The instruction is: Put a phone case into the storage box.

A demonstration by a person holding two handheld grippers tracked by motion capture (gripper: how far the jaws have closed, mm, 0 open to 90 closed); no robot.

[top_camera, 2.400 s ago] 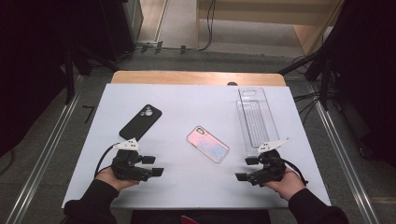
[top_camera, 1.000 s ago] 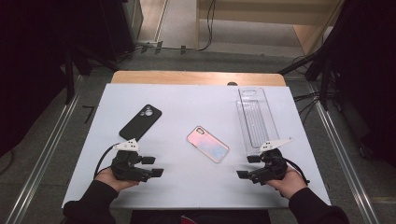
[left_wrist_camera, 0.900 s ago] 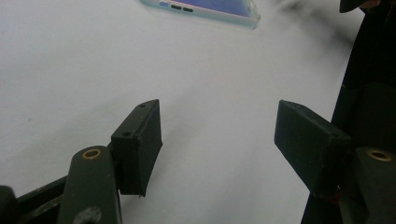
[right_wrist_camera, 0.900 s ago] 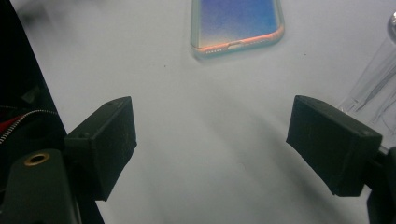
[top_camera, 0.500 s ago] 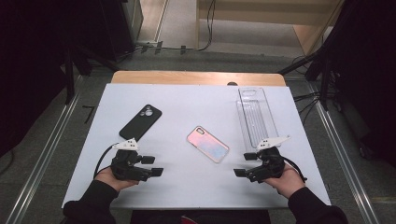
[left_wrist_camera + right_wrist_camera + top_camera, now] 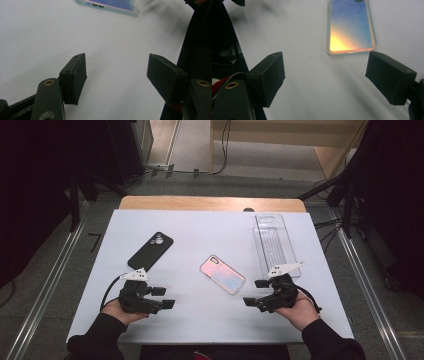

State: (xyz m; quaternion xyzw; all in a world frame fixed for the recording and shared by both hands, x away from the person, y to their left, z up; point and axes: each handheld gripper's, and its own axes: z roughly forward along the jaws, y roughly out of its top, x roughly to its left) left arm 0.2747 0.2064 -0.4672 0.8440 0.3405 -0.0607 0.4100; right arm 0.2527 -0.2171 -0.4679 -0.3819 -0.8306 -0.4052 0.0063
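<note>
Work looks barely begun: iridescent phone case (image 6: pixel 223 274) lies flat and untouched mid-table, between the 2 grippers, with right gripper (image 6: pixel 254 292) just right of it, jaws spread and empty, and left gripper (image 6: pixel 161 297) well left, likewise released.

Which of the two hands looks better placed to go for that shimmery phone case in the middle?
Probably the right. The right gripper sits close beside the iridescent phone case, jaws open and aimed at its near end, as the right gripper view shows. The left gripper is farther off, with the case only at its view's edge.
</note>
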